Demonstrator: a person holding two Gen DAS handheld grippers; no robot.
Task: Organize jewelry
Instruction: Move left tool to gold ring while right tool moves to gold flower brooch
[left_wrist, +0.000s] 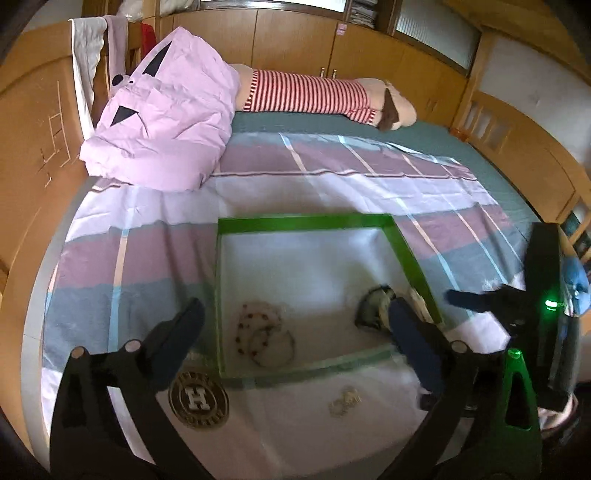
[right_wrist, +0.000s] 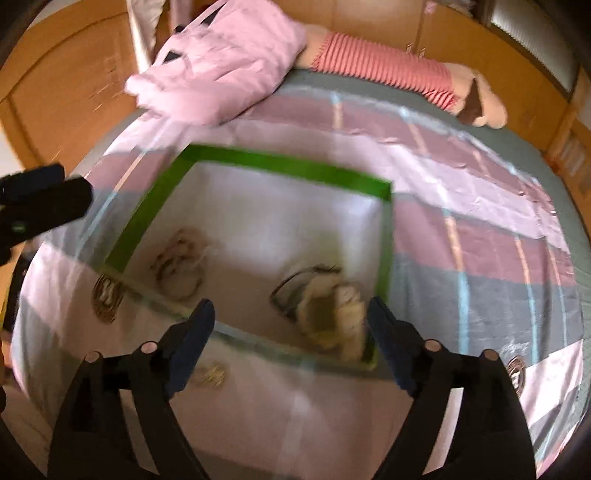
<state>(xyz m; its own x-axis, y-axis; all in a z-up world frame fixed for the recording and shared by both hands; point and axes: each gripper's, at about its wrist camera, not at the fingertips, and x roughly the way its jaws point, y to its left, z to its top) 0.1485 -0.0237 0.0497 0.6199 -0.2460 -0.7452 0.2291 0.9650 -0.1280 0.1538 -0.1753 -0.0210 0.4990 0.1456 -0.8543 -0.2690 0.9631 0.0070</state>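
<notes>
A clear box with a green rim (left_wrist: 303, 223) sits on the striped bedsheet. Inside, beaded bracelets (left_wrist: 264, 334) lie at its left. A dark bangle (left_wrist: 371, 306) and a pale heap of jewelry (right_wrist: 332, 314) lie at its right. A small gold chain piece (left_wrist: 345, 400) rests on the sheet outside the box's near wall. My left gripper (left_wrist: 295, 310) hangs above the box's near half, jaws wide apart and holding nothing. My right gripper (right_wrist: 291, 308) hovers over the near right corner above the pale heap, open and not touching it. The right wrist view is blurred.
A crumpled pink duvet (left_wrist: 166, 118) and a red-striped plush toy (left_wrist: 314, 96) lie at the far end of the bed. A round emblem with an H (left_wrist: 199, 398) shows on the sheet near the box. A wooden headboard (left_wrist: 29, 147) and cabinets surround the bed.
</notes>
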